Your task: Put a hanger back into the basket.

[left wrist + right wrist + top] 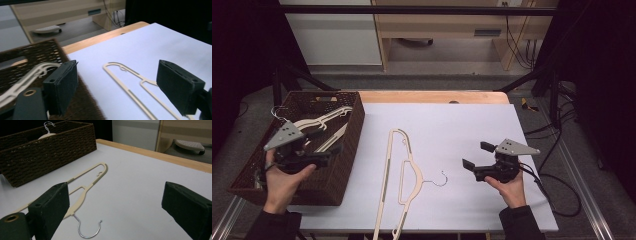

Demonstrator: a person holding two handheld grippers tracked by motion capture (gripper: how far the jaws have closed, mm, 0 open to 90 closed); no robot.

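the left gripper (319, 152) is held in the person's left hand (282, 177) over the near part of a dark woven basket (354, 131), its jaws spread wide and pointing toward the table's middle, nothing between them; the forearm is brought in from the bottom left, the hand wrapped under the grip; cream hangers (319, 122) are seen lying in the basket just beyond and beside these fingers; the right gripper (476, 156) is held in the right hand (509, 185) low over the white sheet (472, 125), its jaws likewise parted and empty, aimed leftward; a cream hanger (399, 175) is laid flat on the sheet ahead of the right fingers, its wire hook (88, 228) nearest them, apart from both pads; in the left gripper view the same hanger (130, 82) is seen between the spread fingers, farther off on the sheet.
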